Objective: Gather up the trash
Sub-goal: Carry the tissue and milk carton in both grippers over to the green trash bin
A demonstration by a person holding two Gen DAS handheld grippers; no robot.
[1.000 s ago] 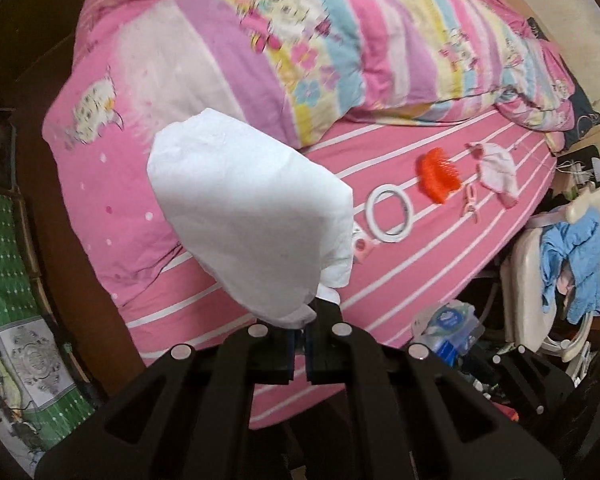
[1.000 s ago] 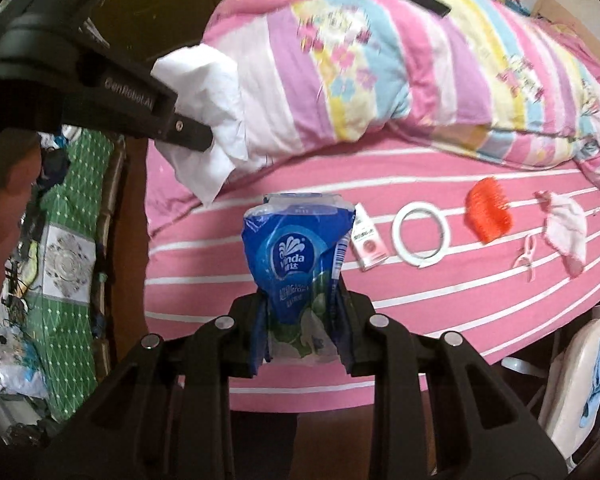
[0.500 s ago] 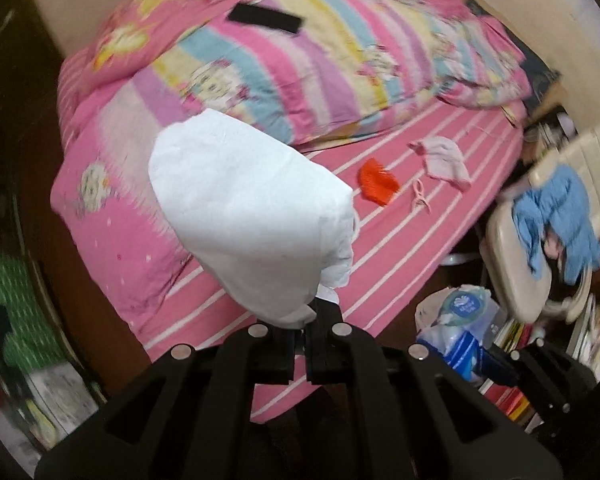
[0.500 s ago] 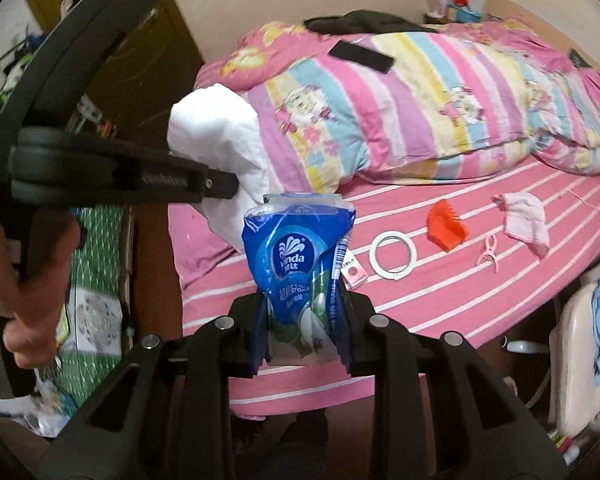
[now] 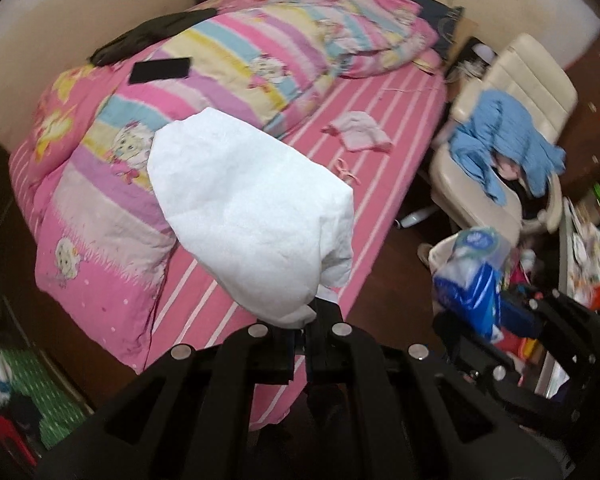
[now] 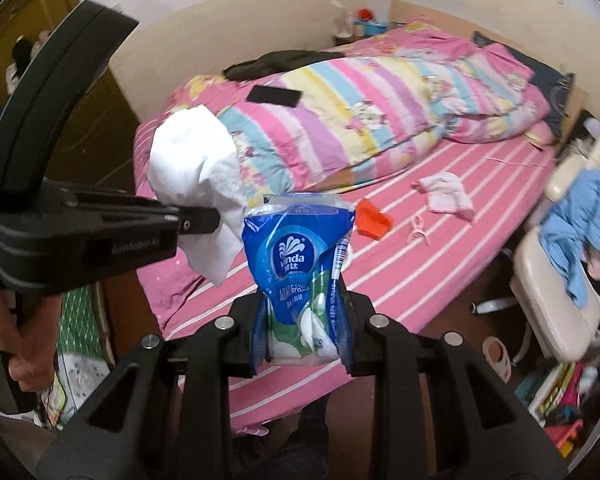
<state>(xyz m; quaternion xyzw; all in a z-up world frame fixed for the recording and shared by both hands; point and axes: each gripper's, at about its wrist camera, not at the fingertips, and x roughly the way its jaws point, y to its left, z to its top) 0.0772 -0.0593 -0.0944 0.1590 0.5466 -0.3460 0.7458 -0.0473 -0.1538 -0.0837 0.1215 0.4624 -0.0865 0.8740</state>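
My left gripper (image 5: 300,334) is shut on a large crumpled white tissue (image 5: 248,216), held up in the air over the bed's near corner. It also shows in the right wrist view (image 6: 198,188), clamped by the left gripper (image 6: 216,218). My right gripper (image 6: 302,320) is shut on a blue Vinda tissue packet (image 6: 300,264), held upright above the bed's edge. The packet also shows in the left wrist view (image 5: 470,280), at the lower right.
The pink striped bed (image 6: 440,248) carries a striped quilt (image 6: 380,112), a black phone (image 6: 274,96), an orange comb (image 6: 374,222), a pink clip (image 6: 418,230) and a pink cloth (image 6: 448,196). A cream chair (image 5: 512,128) with blue clothes (image 5: 508,140) stands right. Clutter covers the floor at right.
Both grippers have drawn back and up from the bed and swung right, each keeping its hold. The chair and floor clutter have come into view; the white ring has left view.
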